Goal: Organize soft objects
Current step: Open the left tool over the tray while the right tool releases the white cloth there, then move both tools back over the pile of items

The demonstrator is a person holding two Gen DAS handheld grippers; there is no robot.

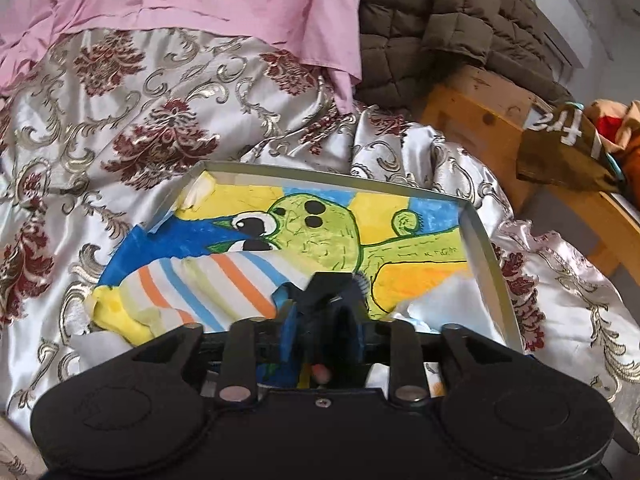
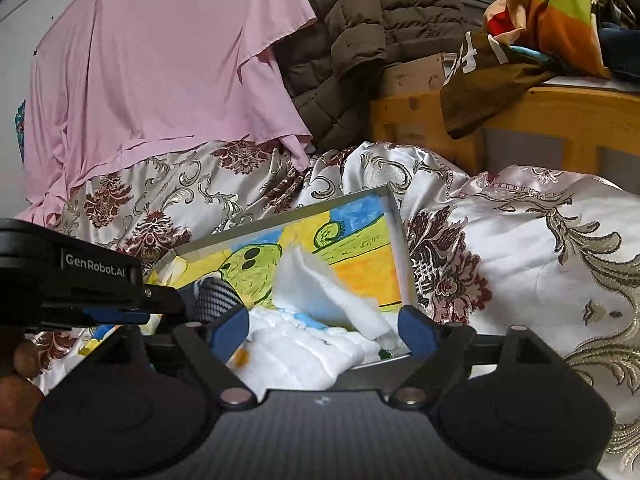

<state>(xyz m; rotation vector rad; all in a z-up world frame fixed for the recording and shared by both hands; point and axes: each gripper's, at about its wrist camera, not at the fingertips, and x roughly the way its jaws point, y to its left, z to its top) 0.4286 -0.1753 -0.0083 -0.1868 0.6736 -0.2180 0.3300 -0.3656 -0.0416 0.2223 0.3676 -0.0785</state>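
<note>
A silver damask bedspread [image 1: 152, 120] with maroon flowers covers the whole bed, rumpled into folds on the right. Far left, a pink sheet [image 2: 160, 72] hangs down onto it, and beside that on the right a brown quilted jacket [image 2: 372, 32] slumps against a wooden bed frame [image 2: 540, 116]. On top of the frame, far right, lies a heap of colourful clothes [image 2: 552, 8].

In the middle of the bedspread sits a shallow box [image 1: 486, 236] with a grey rim, its floor painted with a green cartoon creature on yellow and blue. Inside it, at the near left, a striped cloth [image 1: 208, 280] in orange, blue and white lies crumpled; at the near right, a white padded cloth [image 2: 304, 344] lies bunched, one corner standing up.

The left gripper [image 1: 322, 320] is clenched on a dark houndstooth garment [image 2: 218, 294], held just above the box's near edge. The right gripper [image 2: 324, 326] is released, its blue fingers spread either side of the white padded cloth.
</note>
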